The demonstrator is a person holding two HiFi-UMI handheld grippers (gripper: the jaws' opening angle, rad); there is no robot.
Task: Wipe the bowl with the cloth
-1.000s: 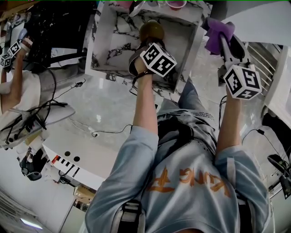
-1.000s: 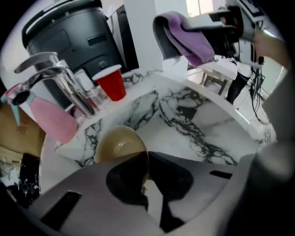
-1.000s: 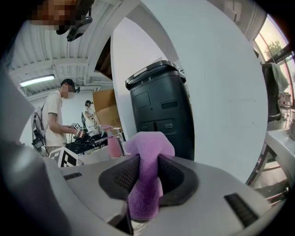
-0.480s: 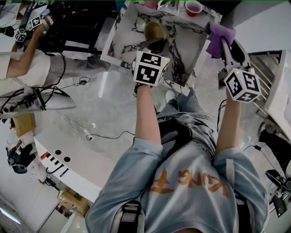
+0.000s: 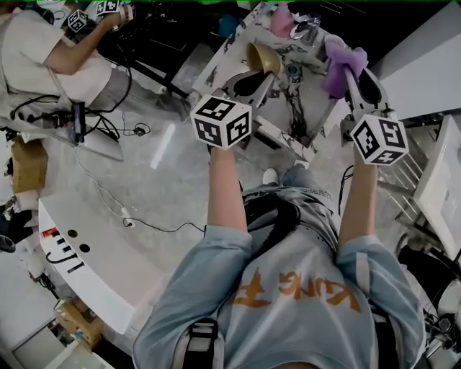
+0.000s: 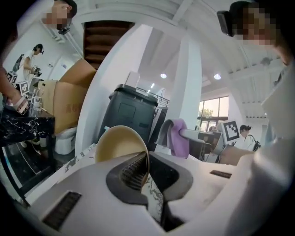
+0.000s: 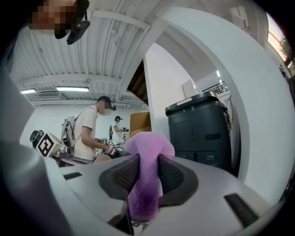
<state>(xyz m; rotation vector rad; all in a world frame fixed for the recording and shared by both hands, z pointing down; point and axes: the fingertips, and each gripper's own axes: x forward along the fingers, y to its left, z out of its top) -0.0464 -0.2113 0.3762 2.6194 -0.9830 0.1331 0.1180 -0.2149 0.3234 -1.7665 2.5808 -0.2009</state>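
My left gripper (image 5: 258, 76) is shut on the rim of a tan bowl (image 5: 263, 58), held up above the marble-patterned table (image 5: 302, 108). In the left gripper view the bowl (image 6: 120, 145) stands on edge, its hollow facing left, the rim pinched between the jaws (image 6: 146, 177). My right gripper (image 5: 344, 68) is shut on a purple cloth (image 5: 338, 65), raised to the right of the bowl and apart from it. In the right gripper view the cloth (image 7: 145, 184) bulges out above the jaws (image 7: 144, 177). The same cloth (image 6: 179, 137) shows beyond the bowl in the left gripper view.
A pink object (image 5: 282, 21) and small items lie on the far part of the table. Another person (image 5: 57, 54) with marker-cube grippers sits at the upper left. A dark bin (image 7: 200, 133) stands ahead. Cables (image 5: 130, 216) trail over the pale floor.
The head view has swung, so the table now sits farther off and higher in the frame. Both grippers stay raised, keeping hold of bowl and cloth; the left marker cube has shifted left.
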